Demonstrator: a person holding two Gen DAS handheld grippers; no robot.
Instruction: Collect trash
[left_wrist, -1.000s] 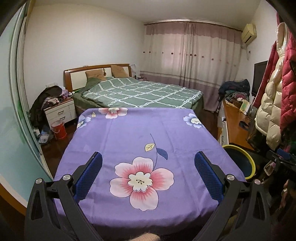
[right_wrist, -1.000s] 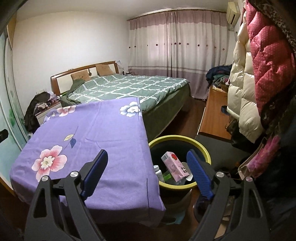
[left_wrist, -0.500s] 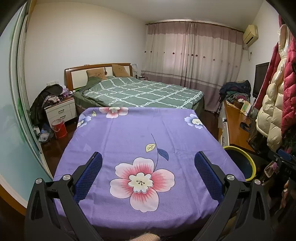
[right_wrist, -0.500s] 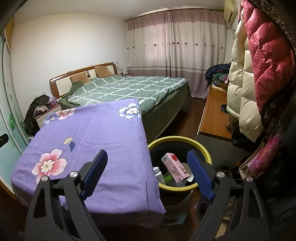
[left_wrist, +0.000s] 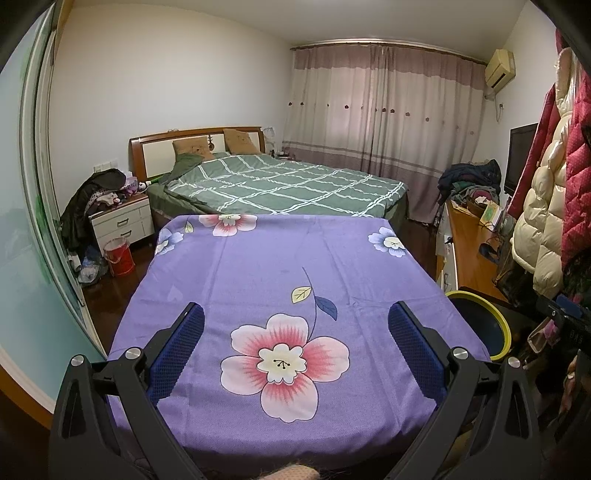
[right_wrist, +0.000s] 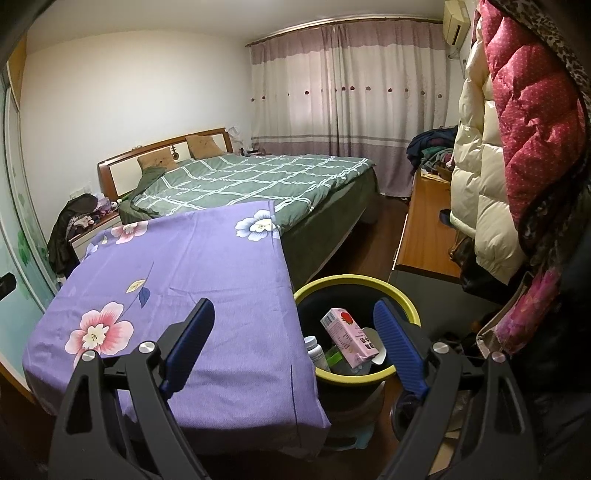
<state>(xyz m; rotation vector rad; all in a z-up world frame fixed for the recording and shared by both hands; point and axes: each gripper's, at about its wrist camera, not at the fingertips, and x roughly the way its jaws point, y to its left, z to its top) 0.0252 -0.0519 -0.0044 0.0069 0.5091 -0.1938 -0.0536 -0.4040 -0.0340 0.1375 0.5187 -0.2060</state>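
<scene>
Carton (right_wrist: 349, 338) lettering unreadable; bin (right_wrist: 400, 302) bottom hidden.

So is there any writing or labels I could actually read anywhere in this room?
Pink carton in the yellow-rimmed bin: dark characters printed down its side, too blurred to read; a red strawberry-like picture on top.
White bottle beside it: no legible label.
Air conditioner, TV: no readable brand.
Nothing else carries text.

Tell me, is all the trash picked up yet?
Looks nearly done. The pink carton and a white bottle already sit in the yellow-rimmed bin. Both the left claw and right claw are open and empty. No trash shows on the purple cloth, so little seems left.
</scene>
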